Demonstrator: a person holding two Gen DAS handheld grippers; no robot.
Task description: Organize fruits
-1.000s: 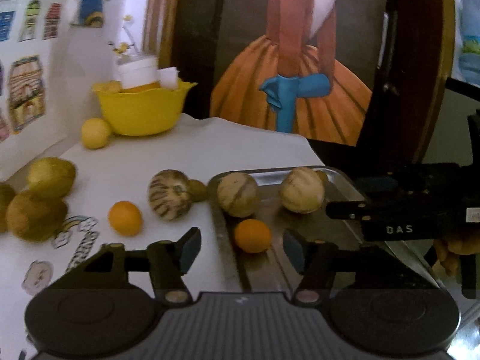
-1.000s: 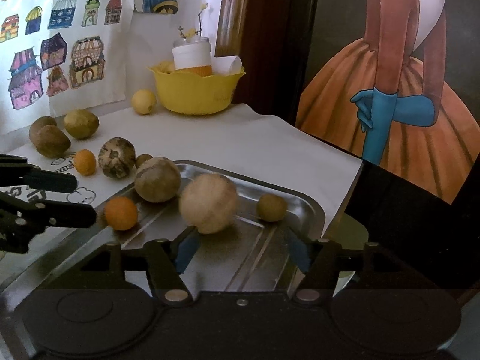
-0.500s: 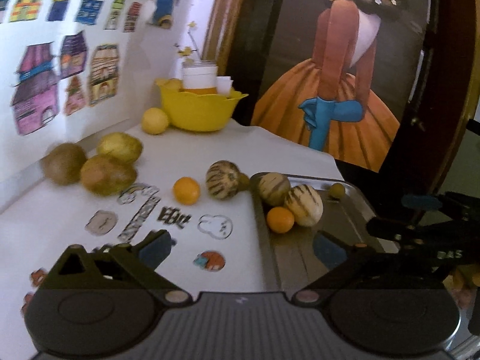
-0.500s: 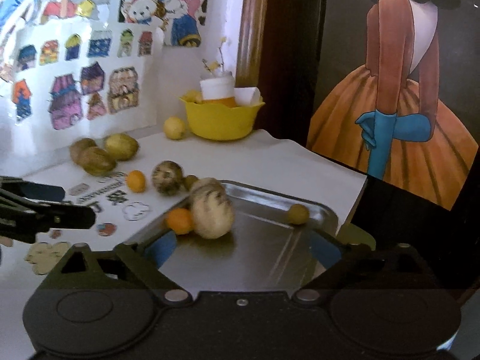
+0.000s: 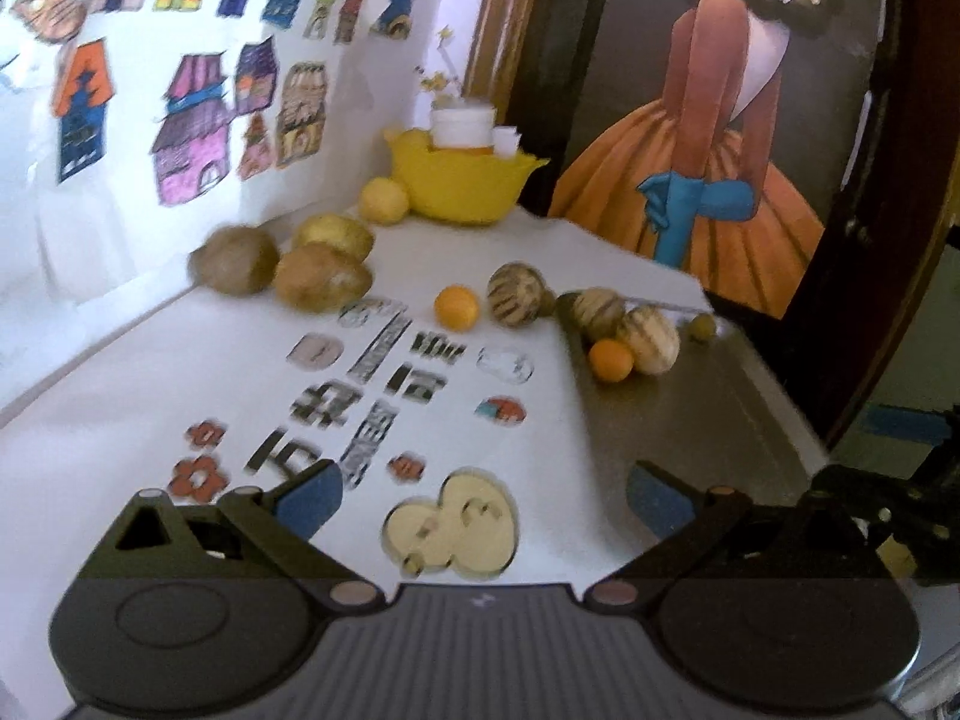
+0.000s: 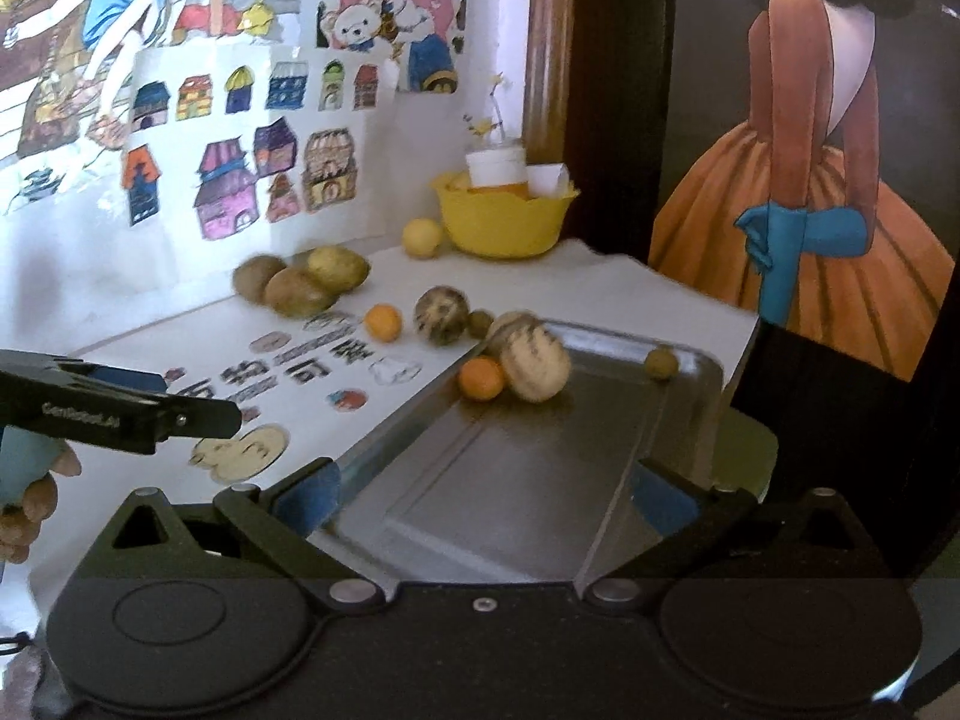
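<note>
My left tongs [image 5: 483,495] and right tongs [image 6: 486,495]: both spread wide, empty. Tray [image 6: 540,480]: near edge hidden behind my right tongs; 4 fruits crowd its far end, striped melon [image 6: 536,362] partly hiding another. Tabletop [image 5: 150,408]: bare white toward its left edge.

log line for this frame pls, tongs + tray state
left tongs: open, empty | right tongs: open, empty | tray: orange, striped melons, small green fruit
</note>
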